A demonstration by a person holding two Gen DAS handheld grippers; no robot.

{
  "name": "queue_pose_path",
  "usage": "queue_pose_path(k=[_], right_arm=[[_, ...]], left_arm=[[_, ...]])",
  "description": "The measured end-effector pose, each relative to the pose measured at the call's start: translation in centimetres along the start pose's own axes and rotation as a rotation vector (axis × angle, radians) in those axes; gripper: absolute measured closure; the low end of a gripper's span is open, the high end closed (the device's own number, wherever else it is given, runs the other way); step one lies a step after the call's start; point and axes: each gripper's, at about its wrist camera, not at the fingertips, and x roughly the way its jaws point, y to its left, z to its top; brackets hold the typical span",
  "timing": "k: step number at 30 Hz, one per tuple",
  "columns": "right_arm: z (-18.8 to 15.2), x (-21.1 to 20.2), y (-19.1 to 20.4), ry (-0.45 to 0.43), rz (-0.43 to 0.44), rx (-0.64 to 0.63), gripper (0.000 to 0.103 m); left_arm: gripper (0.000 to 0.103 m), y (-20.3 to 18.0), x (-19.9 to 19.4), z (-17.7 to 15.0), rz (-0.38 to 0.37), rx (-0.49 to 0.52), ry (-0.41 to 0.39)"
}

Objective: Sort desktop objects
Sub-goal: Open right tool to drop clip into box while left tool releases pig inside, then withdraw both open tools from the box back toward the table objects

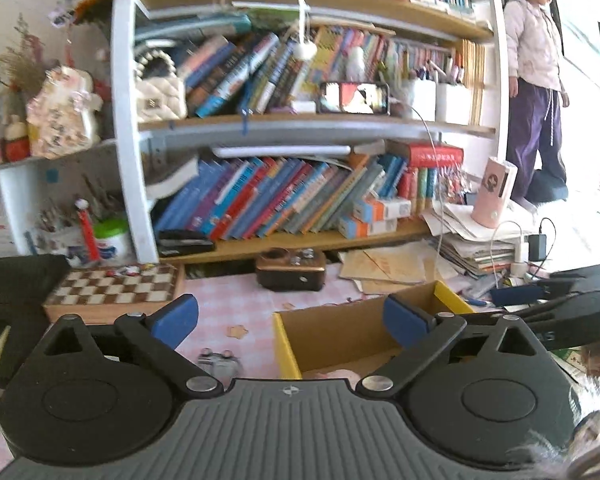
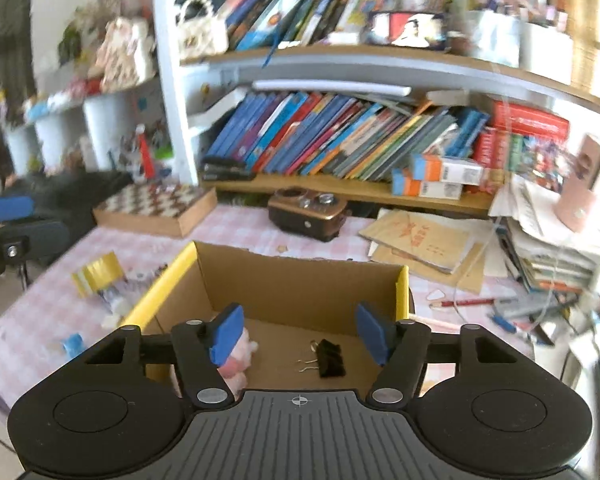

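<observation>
We see a yellow-edged brown cardboard box (image 2: 300,276) holding a black binder clip (image 2: 332,358) and pink plush toy (image 2: 236,360). Our right gripper (image 2: 300,336) hovers above it, angled downward, jaws apart and empty; left gripper (image 1: 292,320) gapes wide, empty.

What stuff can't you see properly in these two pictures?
- Pink toy in the cardboard box, right wrist view: the right gripper's left finger covers part of it.
- Box floor, left wrist view: hidden by the left gripper body.
- Book titles on the shelf, both views: too blurred to read.
- Small things beside the yellow flap, right wrist view: too blurred to name.
</observation>
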Motion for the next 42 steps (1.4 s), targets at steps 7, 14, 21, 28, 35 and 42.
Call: queue_pose_path(k=[7,14,21,28,35,42], right_arm=[[-3.0,-3.1,1.9,-0.039,-0.099,0.136,0.035],[-6.3,-5.2,5.7,-0.026,-0.190,0.204,0.035],[-9.3,-6.9,9.8,0.008,-0.246,0.219,0.035],[-12.6,-7.2,15.1,0.053,-0.281,0.218,0.028],[-15.3,-6.6,20.7,0.121,-0.266,0.146,0.020],[-15.8,-6.3,24.2,0.148,-0.211,0.083,0.019]], left_arm=[[0.000,2.2,-4.3,-2.0,0.032,0.041,-0.042],[0.000,5.5,-7.1,-5.2,0.030,0.003,-0.001],[0.000,8.4,-9.3,-8.6,0.024,-0.018,0.063],[0.000,10.5,-11.2,-11.8,0.060,-0.046,0.119],[0.000,12.3,-12.6,-15.1,0.071,-0.021,0.186],[0.000,13.4,-13.5,-16.4,0.037,0.024,0.221]])
